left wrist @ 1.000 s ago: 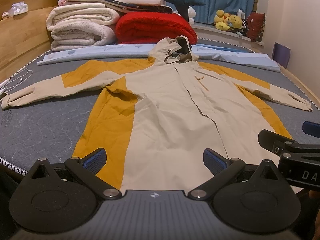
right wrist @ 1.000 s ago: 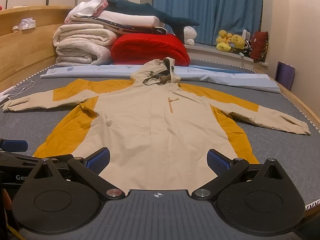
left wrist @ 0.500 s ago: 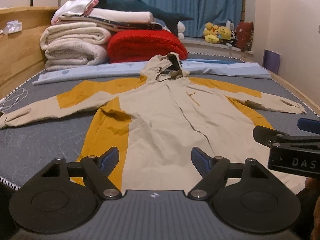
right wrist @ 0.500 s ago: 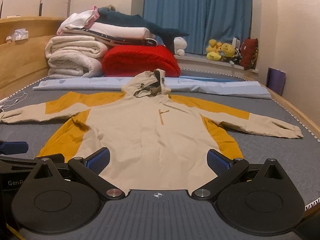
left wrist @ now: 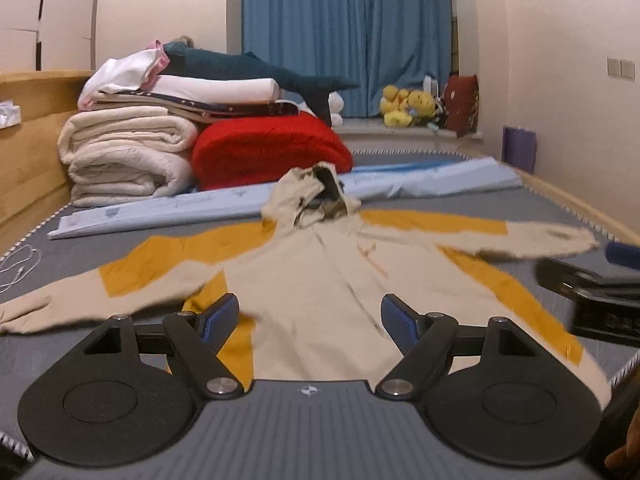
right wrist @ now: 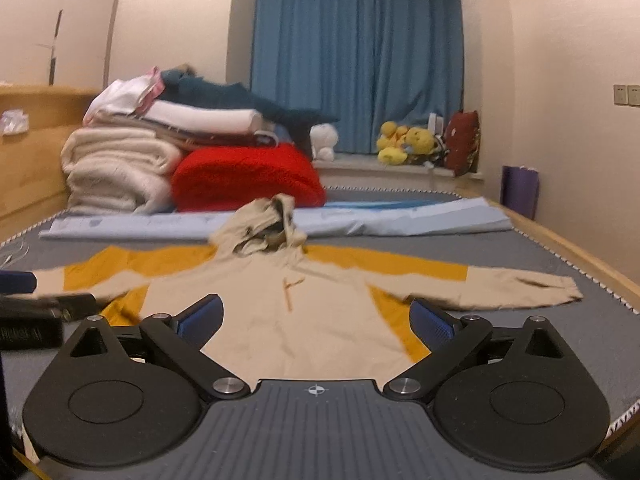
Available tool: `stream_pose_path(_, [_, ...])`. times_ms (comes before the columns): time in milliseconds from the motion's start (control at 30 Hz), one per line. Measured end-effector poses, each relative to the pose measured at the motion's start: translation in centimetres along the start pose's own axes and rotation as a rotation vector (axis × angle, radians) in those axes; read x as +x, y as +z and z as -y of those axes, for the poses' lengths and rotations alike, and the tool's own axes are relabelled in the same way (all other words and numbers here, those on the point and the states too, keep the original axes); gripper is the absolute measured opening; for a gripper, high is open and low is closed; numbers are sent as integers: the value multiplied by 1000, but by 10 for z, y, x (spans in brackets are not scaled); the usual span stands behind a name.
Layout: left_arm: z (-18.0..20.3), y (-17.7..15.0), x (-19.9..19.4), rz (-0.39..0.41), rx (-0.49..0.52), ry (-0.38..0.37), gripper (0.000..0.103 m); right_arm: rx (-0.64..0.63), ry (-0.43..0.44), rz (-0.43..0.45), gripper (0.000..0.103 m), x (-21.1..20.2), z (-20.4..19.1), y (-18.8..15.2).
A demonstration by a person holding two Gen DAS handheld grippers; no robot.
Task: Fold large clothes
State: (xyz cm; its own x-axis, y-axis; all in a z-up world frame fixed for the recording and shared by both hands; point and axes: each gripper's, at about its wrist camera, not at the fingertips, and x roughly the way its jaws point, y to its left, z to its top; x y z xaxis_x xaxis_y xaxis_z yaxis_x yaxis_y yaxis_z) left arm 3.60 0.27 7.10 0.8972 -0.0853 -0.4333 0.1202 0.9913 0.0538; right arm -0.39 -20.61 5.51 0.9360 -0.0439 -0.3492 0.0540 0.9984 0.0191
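Note:
A beige hooded jacket with mustard-yellow panels [left wrist: 320,276] lies flat, front up, on the grey bed [left wrist: 60,344], sleeves spread out to both sides, hood at the far end. It also shows in the right wrist view [right wrist: 296,312]. My left gripper [left wrist: 310,320] is open and empty, low over the jacket's near hem. My right gripper [right wrist: 316,318] is open and empty, also near the hem. Each gripper shows at the edge of the other's view: the right one [left wrist: 592,284], the left one [right wrist: 32,312].
Folded white blankets [left wrist: 128,156], a red blanket [left wrist: 268,148] and a blue shark plush [left wrist: 256,70] are stacked at the bed's far end. A light blue roll [left wrist: 360,194] lies behind the hood. A white cable [left wrist: 18,268] lies at the left edge. A wooden headboard stands on the left.
Both grippers have dropped lower and tilted up toward the room, so the jacket looks flatter. The left gripper's jaws have narrowed a little. The jacket has not moved.

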Motion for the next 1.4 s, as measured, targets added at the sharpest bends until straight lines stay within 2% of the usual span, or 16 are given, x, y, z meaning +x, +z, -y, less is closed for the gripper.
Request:
stream_pose_path(167, [-31, 49, 61, 28, -4, -9, 82, 17, 11, 37, 99, 35, 15, 41])
stream_pose_path(267, [-60, 72, 107, 46, 7, 31, 74, 28, 31, 71, 99, 66, 16, 70])
stream_pose_path(367, [-104, 86, 160, 8, -14, 56, 62, 25, 79, 106, 99, 100, 9, 99])
stream_pose_path(500, [-173, 76, 220, -64, -56, 164, 50, -6, 146, 118, 99, 155, -14, 127])
stream_pose_path(567, [-214, 61, 244, -114, -111, 218, 45, -24, 192, 112, 98, 180, -25, 131])
stream_pose_path(667, [-283, 39, 268, -216, -251, 329, 45, -50, 231, 96, 95, 209, -38, 124])
stream_pose_path(700, [-307, 31, 272, -237, -315, 367, 45, -61, 228, 63, 91, 220, -43, 118])
stream_pose_path(767, [-355, 17, 275, -271, -435, 437, 45, -66, 237, -31, 65, 241, -51, 110])
stream_pose_path(800, [-377, 11, 274, -277, -481, 467, 45, -47, 249, -60, 58, 248, -53, 110])
stream_pose_path(867, [-415, 1, 268, -278, -552, 536, 47, 5, 275, -86, 37, 262, -53, 109])
stream_pose_path(933, [-451, -10, 260, -277, -627, 601, 48, 6, 281, -83, 25, 270, -58, 108])
stream_pose_path(1100, [-516, -39, 236, -272, -803, 704, 48, -4, 299, -114, 23, 284, -65, 104])
stream_pose_path(1300, [-548, -65, 226, -287, -934, 759, 48, 11, 327, -163, 23, 292, -69, 98])
stream_pose_path(1333, [-548, -67, 225, -285, -950, 765, 48, 23, 328, -170, 21, 294, -69, 99])
stream_pose_path(1400, [-551, -72, 223, -276, -973, 762, 48, 39, 324, -184, 10, 298, -68, 99])
